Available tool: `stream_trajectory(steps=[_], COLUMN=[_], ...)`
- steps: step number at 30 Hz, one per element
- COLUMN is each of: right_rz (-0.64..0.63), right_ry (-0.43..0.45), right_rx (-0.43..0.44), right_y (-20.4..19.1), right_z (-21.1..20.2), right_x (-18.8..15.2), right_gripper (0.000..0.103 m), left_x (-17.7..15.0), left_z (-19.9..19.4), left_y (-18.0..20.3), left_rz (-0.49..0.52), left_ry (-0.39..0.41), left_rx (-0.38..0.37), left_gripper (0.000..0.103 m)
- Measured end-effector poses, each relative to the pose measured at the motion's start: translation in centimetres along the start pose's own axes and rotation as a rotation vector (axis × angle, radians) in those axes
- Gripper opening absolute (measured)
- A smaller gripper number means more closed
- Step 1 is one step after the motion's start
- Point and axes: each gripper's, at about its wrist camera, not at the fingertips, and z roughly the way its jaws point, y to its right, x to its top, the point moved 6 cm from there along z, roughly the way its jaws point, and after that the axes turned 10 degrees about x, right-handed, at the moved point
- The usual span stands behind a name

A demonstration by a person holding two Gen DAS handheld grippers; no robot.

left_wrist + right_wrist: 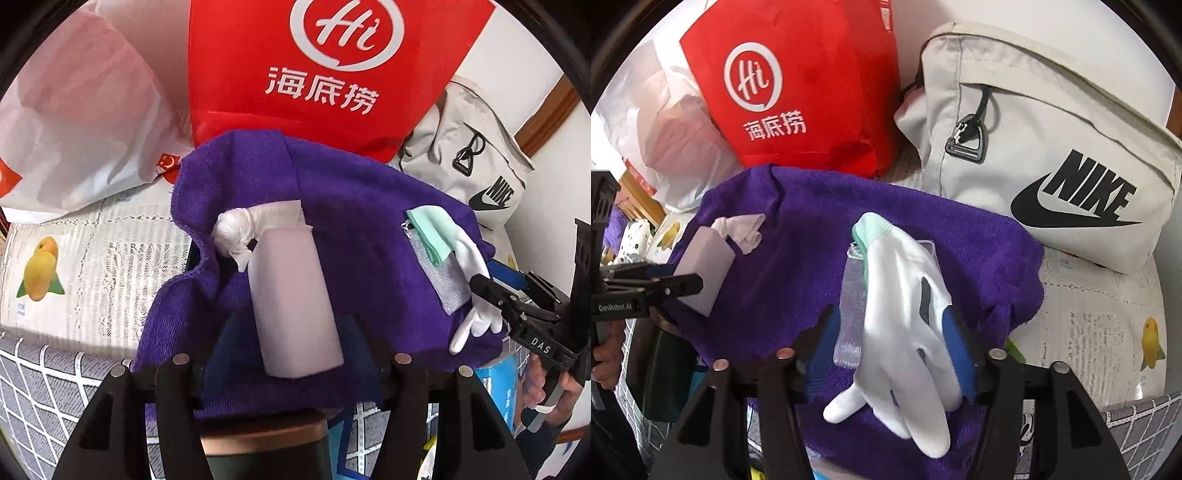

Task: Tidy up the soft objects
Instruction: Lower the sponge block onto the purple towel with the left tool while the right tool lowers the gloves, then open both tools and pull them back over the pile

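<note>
A purple towel (pixel 369 221) (pixel 798 229) is spread over a raised heap. A pale lilac block (pixel 291 295) (pixel 705 266) lies on it, with a knotted white cloth (pixel 236 232) (pixel 742 229) at its far end. My left gripper (pixel 293 321) (pixel 676 280) is open, its fingers standing either side of the block. A white glove (pixel 905 332) (pixel 469 254) with a mint cuff lies over a clear grey pouch (pixel 851 306) (pixel 448 284). My right gripper (pixel 891 314) (pixel 491 277) is open around the glove, which leans on its right pad.
A red bag (pixel 325 74) and a white plastic bag (pixel 74 129) stand behind the towel, and a beige Nike bag (pixel 1052 166) at the right. The tablecloth (pixel 110 266) has yellow fruit prints. A blue packet (pixel 495 387) pokes out below the towel.
</note>
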Motion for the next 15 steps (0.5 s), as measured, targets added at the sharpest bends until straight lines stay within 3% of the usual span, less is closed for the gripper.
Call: stream_trajectory(steps=[15], right_rz=[0.001], right_ry=[0.095], right_rx=[0.020], right_y=[-2.7], right_z=[-6.7], right_x=[-2.1], right_gripper=[0.059], left_x=[-2.9], left_z=[-7.5], left_y=[-0.9], left_rz=[0.017], left_ry=[0.076], left_rx=[0.049], left_gripper=[0.059])
